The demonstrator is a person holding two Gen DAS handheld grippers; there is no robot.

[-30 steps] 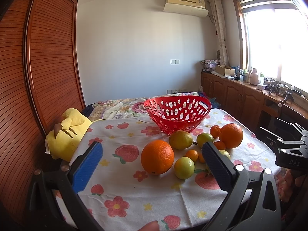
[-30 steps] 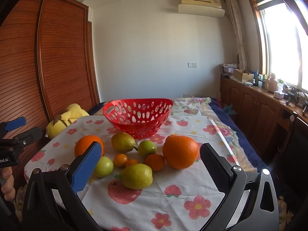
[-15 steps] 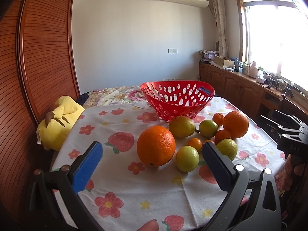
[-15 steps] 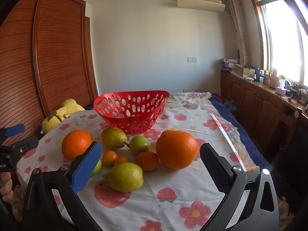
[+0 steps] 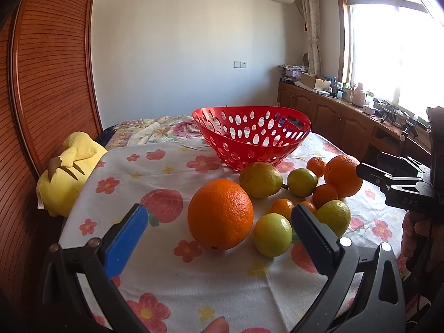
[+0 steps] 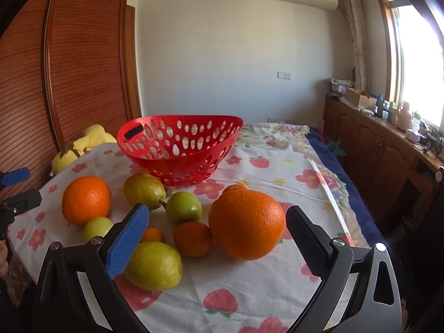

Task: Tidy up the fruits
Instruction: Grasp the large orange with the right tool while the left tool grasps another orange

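Note:
A red perforated basket [image 5: 251, 138] [image 6: 177, 152] stands empty on the flowered tablecloth. In front of it lie two big oranges, pears, green fruits and small tangerines. My left gripper [image 5: 219, 211] is open, and one big orange [image 5: 220, 213] sits just ahead between its fingers, untouched. My right gripper [image 6: 217, 209] is open and its jaws are closing. The other big orange [image 6: 247, 223] lies ahead between them, clear of both pads. A tangerine [image 6: 193, 238] and a yellow-green pear [image 6: 154, 265] lie beside its blue pad.
A yellow plush toy [image 5: 69, 166] lies at the table's left edge against a wooden wardrobe [image 5: 50, 83]. Low wooden cabinets [image 5: 333, 122] run under the window on the right. The right gripper's body [image 5: 394, 186] shows beside the fruit pile.
Both grippers have come forward and down toward the fruit, which now looks larger and nearer. Each big orange now sits between a pair of fingers. No fruit has moved.

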